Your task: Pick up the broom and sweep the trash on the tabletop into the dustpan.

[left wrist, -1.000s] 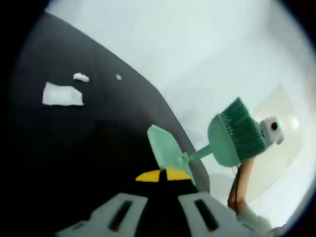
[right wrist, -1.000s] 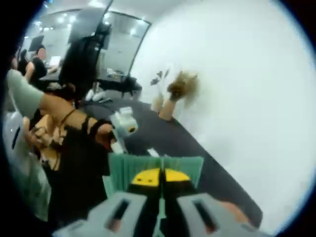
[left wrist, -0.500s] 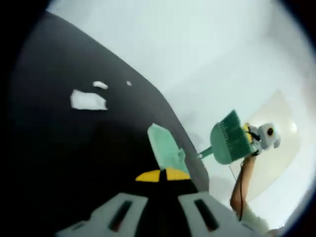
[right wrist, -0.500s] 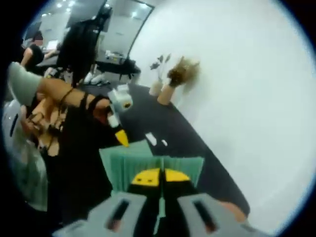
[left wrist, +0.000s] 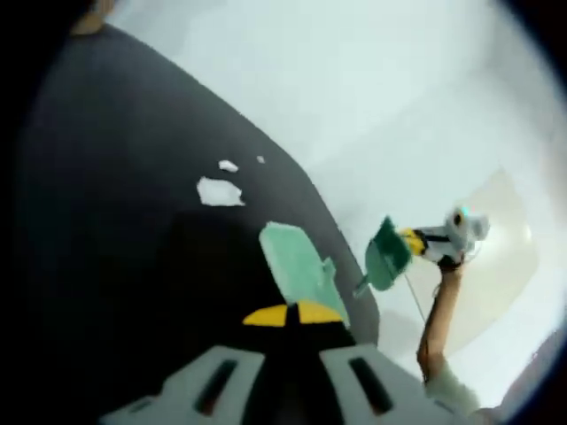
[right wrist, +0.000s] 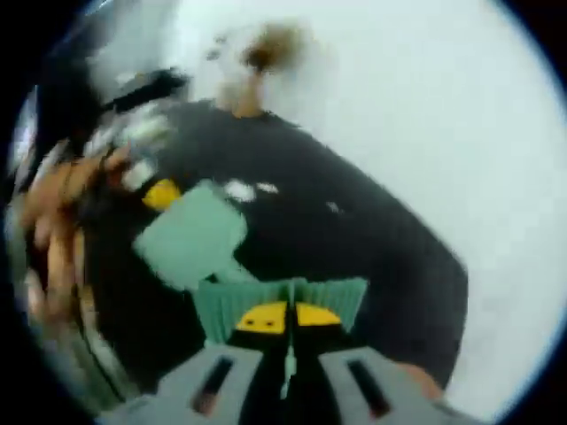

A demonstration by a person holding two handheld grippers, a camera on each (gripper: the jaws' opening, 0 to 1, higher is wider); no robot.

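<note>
My left gripper (left wrist: 292, 314) is shut on the handle of a pale green dustpan (left wrist: 297, 266), whose pan points out over the black table (left wrist: 106, 221). White scraps of trash (left wrist: 219, 190) lie just beyond its lip. To the right, the green broom (left wrist: 385, 255) hangs in the air in my right gripper (left wrist: 430, 241). In the blurred right gripper view, my right gripper (right wrist: 291, 317) is shut on the broom, its bristles (right wrist: 279, 301) fanned ahead. The dustpan (right wrist: 190, 235) sits left of them, with trash (right wrist: 239, 189) past it.
The table's edge (left wrist: 292, 173) runs diagonally, with white floor beyond. A person's bare arm (left wrist: 434, 328) reaches up to the right gripper. A blurred potted plant (right wrist: 266, 53) stands at the table's far end. A hand and arm (right wrist: 53, 221) show at the left.
The right gripper view has swung down from the room onto the tabletop. The broom has drawn away from the left gripper and looks smaller. The left view has shifted, bringing the trash closer to the dustpan.
</note>
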